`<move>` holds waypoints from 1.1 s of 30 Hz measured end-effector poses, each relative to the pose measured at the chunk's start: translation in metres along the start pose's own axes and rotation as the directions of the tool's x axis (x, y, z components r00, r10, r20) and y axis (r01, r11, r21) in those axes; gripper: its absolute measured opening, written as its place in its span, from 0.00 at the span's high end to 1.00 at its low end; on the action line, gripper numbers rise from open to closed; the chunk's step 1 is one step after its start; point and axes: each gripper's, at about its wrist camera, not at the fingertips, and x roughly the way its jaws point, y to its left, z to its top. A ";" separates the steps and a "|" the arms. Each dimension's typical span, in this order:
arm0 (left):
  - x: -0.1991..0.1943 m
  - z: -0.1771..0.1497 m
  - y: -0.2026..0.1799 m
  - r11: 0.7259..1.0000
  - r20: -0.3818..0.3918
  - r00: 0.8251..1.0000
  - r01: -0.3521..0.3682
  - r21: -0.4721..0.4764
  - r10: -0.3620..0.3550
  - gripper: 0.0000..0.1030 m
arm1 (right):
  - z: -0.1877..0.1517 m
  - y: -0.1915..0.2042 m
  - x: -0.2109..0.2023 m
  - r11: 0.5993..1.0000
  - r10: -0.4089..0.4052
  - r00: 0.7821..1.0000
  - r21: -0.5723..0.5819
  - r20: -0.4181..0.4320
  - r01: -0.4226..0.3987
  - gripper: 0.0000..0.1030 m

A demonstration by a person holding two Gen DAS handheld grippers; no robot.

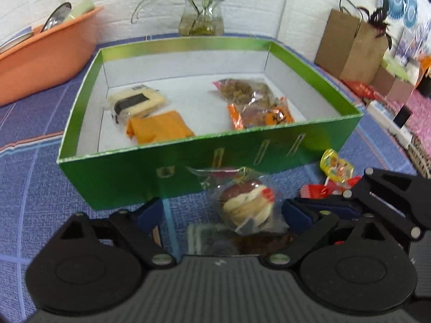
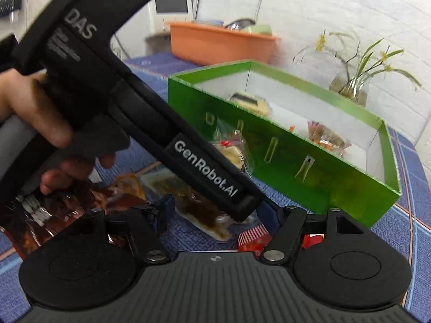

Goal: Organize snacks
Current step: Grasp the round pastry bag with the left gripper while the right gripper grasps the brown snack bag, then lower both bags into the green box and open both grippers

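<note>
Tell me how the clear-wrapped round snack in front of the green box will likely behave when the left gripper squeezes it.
The round snack looks soft and layered, so it may crush under a hard squeeze. Its loose clear wrapper looks glossy, so it could slip or crinkle between the fingers of the open left gripper. Probably light.

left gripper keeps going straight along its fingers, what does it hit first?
Most likely the clear-wrapped sandwich cookie on the tablecloth: it lies centred ahead of the open left gripper, between its fingers. The green box stands just behind it. Depth is hard to judge.
</note>
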 end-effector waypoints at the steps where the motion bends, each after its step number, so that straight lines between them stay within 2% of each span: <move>1: 0.001 -0.001 0.000 1.000 0.001 1.000 -0.002 0.012 0.002 0.15 | -0.001 -0.002 0.002 1.000 0.024 1.000 0.011 -0.010 -0.024 0.00; 2: 0.001 0.000 0.001 1.000 0.000 1.000 -0.010 0.012 0.010 0.21 | -0.002 -0.006 0.003 0.999 0.041 0.999 0.030 -0.001 -0.040 0.00; 4: 0.001 0.002 0.004 1.000 0.006 1.000 -0.018 -0.008 0.018 0.27 | -0.005 -0.010 0.002 0.997 0.053 0.999 0.060 0.006 -0.053 0.00; 5: 0.000 0.002 0.006 1.000 0.014 1.000 -0.014 -0.012 0.014 0.36 | -0.006 -0.010 0.003 0.996 0.057 0.998 0.067 0.011 -0.057 0.00; 6: -0.001 0.001 0.006 1.000 0.025 1.000 -0.009 -0.010 0.009 0.41 | -0.007 -0.011 0.003 0.995 0.062 0.998 0.073 0.017 -0.063 0.02; 7: -0.003 0.000 0.007 1.000 0.028 1.000 -0.004 -0.010 0.005 0.42 | -0.009 -0.011 0.002 0.994 0.075 0.997 0.077 0.023 -0.076 0.10; 10: -0.010 -0.004 0.013 0.999 0.031 0.999 0.028 -0.018 -0.028 0.53 | -0.010 -0.007 -0.003 0.996 0.057 0.998 0.066 0.024 -0.058 0.13; 14: -0.026 -0.013 0.028 0.997 0.065 0.998 0.032 -0.073 -0.027 0.55 | -0.013 0.002 -0.012 0.998 0.010 0.999 0.068 0.039 -0.012 0.16; 16: -0.040 -0.019 0.036 0.995 0.098 0.995 0.022 -0.098 -0.013 0.55 | -0.015 0.004 -0.019 0.997 -0.004 0.998 0.080 0.058 0.000 0.21; 21: -0.085 -0.036 0.052 0.989 0.202 0.979 -0.003 -0.145 0.033 0.55 | -0.023 0.010 -0.043 0.994 -0.056 0.992 0.098 0.117 0.044 0.22; 27: -0.132 -0.057 0.056 0.983 0.309 0.942 -0.083 -0.165 0.131 0.55 | -0.035 0.014 -0.077 0.978 -0.106 0.969 0.199 0.221 0.062 0.22; 29: -0.144 -0.063 0.057 0.976 0.343 0.922 -0.128 -0.176 0.183 0.55 | -0.035 0.018 -0.091 0.970 -0.112 0.958 0.239 0.263 0.048 0.22; 31: -0.150 -0.067 0.057 0.963 0.364 0.899 -0.181 -0.198 0.243 0.55 | -0.031 0.021 -0.103 0.963 -0.128 0.941 0.267 0.313 0.043 0.22; 33: -0.149 -0.065 0.057 0.958 0.363 0.894 -0.197 -0.210 0.263 0.55 | -0.025 0.023 -0.111 0.955 -0.171 0.914 0.290 0.367 0.063 0.22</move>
